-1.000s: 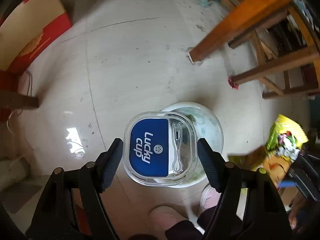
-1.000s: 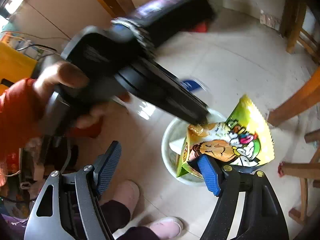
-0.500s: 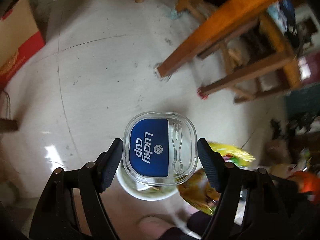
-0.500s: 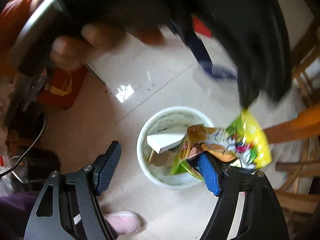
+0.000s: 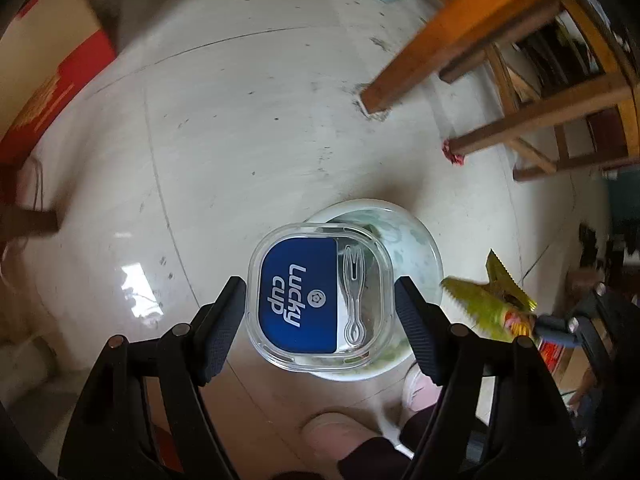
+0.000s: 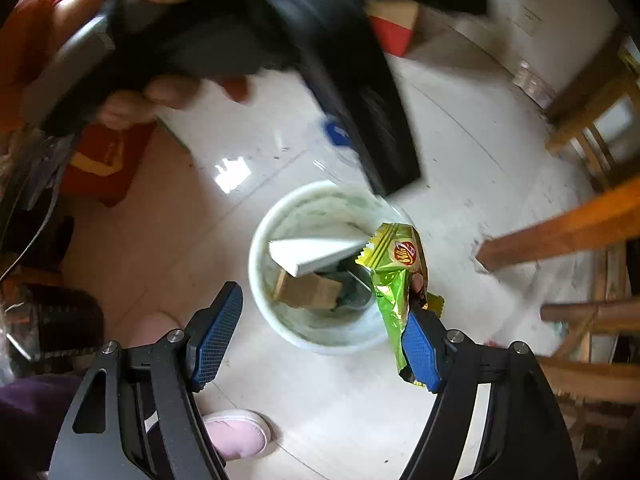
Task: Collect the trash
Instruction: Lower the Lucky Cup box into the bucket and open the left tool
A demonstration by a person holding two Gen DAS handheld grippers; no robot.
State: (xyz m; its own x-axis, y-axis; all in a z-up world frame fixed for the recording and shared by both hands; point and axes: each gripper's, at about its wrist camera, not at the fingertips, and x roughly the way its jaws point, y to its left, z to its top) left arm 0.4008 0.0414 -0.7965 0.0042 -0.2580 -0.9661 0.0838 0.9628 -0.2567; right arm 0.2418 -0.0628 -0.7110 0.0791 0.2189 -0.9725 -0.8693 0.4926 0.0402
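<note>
plastic is filling the middle of the left wrist view: the lucky cup container (image 5: 318, 298), clear with a blue label and a moulded fork, is sitting between the pads of the left gripper (image 5: 320, 326), which is holding it at a middling width, both pads against its sides. it is hanging over the near rim of the white bucket (image 5: 420, 240) standing on the tiled floor (image 5: 240, 120). off toward the right edge, the green snack wrapper (image 5: 486, 304) is showing, blurred. wooden chair legs (image 5: 460, 40) are standing beyond the bucket.

from the right wrist view, the right gripper (image 6: 316, 336) is standing wide apart, yet the snack wrapper (image 6: 394, 280) is clinging to its right finger only; whether it is truly pinched or just stuck there, i cannot tell. the wrapper is dangling over the bucket's (image 6: 264, 300) right rim. inside are lying a white card (image 6: 316, 254) and a brown cardboard piece (image 6: 310, 292). the other tool is crossing overhead, blurred.

judging by this, the dropping step is in hand. next, the wrapper is needing a shake or nudge inward to fall clear, and the container is needing centring over the opening before the pads are parting.
</note>
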